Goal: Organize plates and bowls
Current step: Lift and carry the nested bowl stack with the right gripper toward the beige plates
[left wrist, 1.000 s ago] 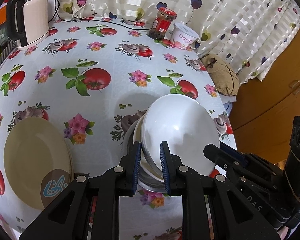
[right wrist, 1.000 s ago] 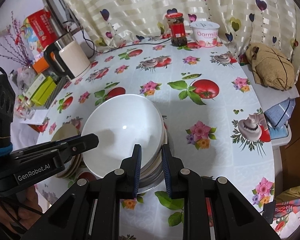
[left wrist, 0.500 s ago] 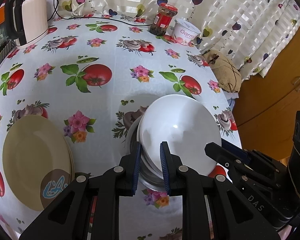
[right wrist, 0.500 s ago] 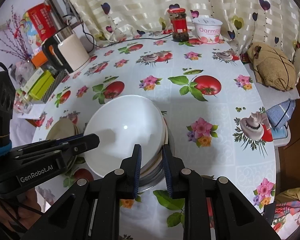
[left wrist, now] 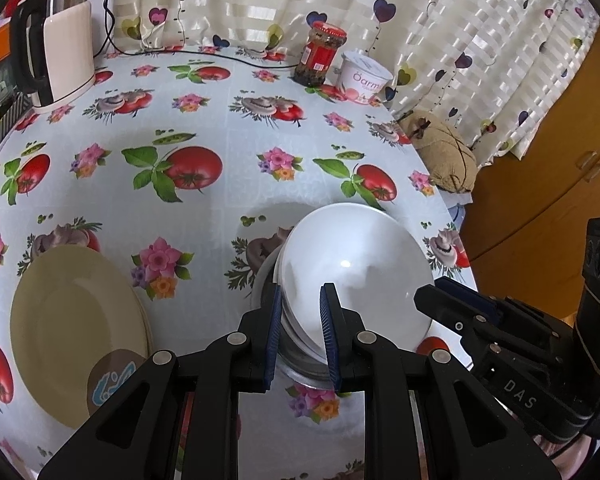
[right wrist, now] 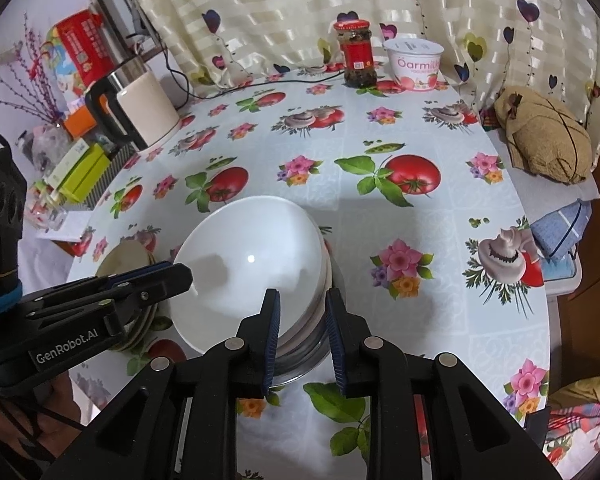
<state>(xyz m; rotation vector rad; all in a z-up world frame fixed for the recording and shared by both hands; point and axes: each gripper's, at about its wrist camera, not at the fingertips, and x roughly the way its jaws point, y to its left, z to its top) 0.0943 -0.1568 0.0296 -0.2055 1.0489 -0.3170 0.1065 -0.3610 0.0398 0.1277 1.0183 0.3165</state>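
Both grippers sit low at the near edge of the counter, closing in on the same stack of bowls. On the left gripper [left wrist: 300, 336] the jaws stand a narrow gap apart, straddling the near-left rim of the white bowl [left wrist: 356, 276] that tops the stack; whether the pads actually pinch that rim I cannot tell. The right gripper [right wrist: 302, 338] is set the same way on the opposite side, its jaws a little apart around the stacked rims just under the white bowl, and again contact is not clear.

That bowl lies directly ahead of both grippers, tilted on the stack beneath it, its open face leaning toward the left gripper's side. Under it I make out more pale rims and a metal bowl [right wrist: 300, 364] at the bottom. Neither arm is clearly nearer; each has a rim between its jaws, so my guess is a 2-handed lift or straightening.

To the left of the stack, apart from it, a pile of cream plates [left wrist: 76, 332] lies flat, with a round printed patch at its near edge.

Beyond, the counter [left wrist: 220, 128] wears a tomato-and-flower cloth. A kettle [left wrist: 60, 52] stands far left, a red-lidded jar [left wrist: 320, 54] and a yogurt tub [left wrist: 364, 82] at the back by the curtain [left wrist: 440, 28], and a brown bundle [left wrist: 444, 156] off the right edge.
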